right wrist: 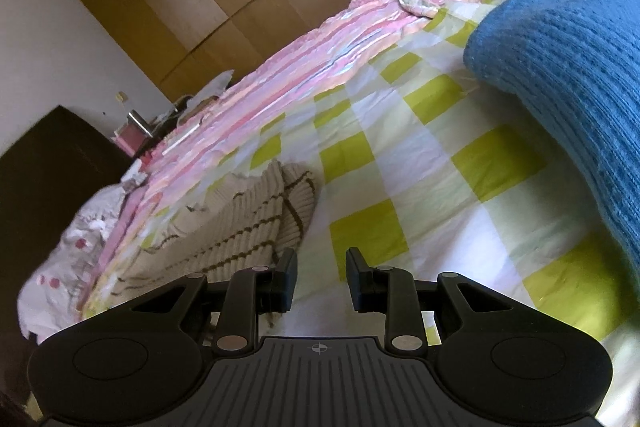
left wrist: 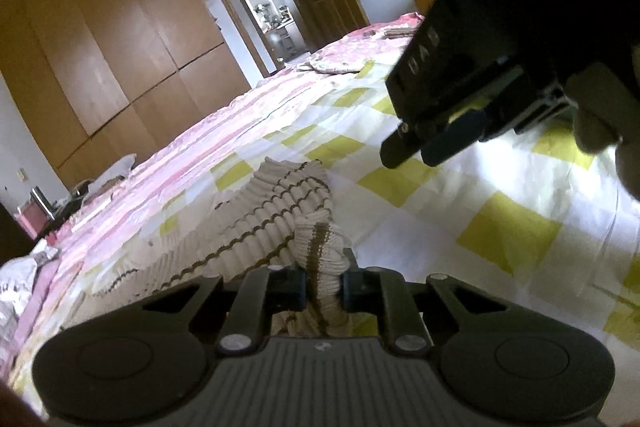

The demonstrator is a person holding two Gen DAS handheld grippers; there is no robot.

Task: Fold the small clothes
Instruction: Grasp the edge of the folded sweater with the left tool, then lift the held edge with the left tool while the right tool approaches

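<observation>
A small beige ribbed knit garment with thin brown stripes (left wrist: 256, 227) lies on the checked bed cover. My left gripper (left wrist: 323, 289) is shut on a bunched edge of it, and the knit stands up between the pads. In the right wrist view the same garment (right wrist: 248, 223) lies to the left of my right gripper (right wrist: 322, 281), which stands open over bare cover with nothing between its fingers. The right gripper (left wrist: 420, 147) also shows in the left wrist view, up and to the right of the garment, with a hand behind it.
The bed cover (right wrist: 400, 163) is yellow-and-white checked with a pink striped band (right wrist: 280, 75) at its far side. A blue knit sleeve (right wrist: 568, 67) fills the right of the right wrist view. Wooden wardrobes (left wrist: 100, 47) and an open door (left wrist: 264, 3) stand beyond the bed.
</observation>
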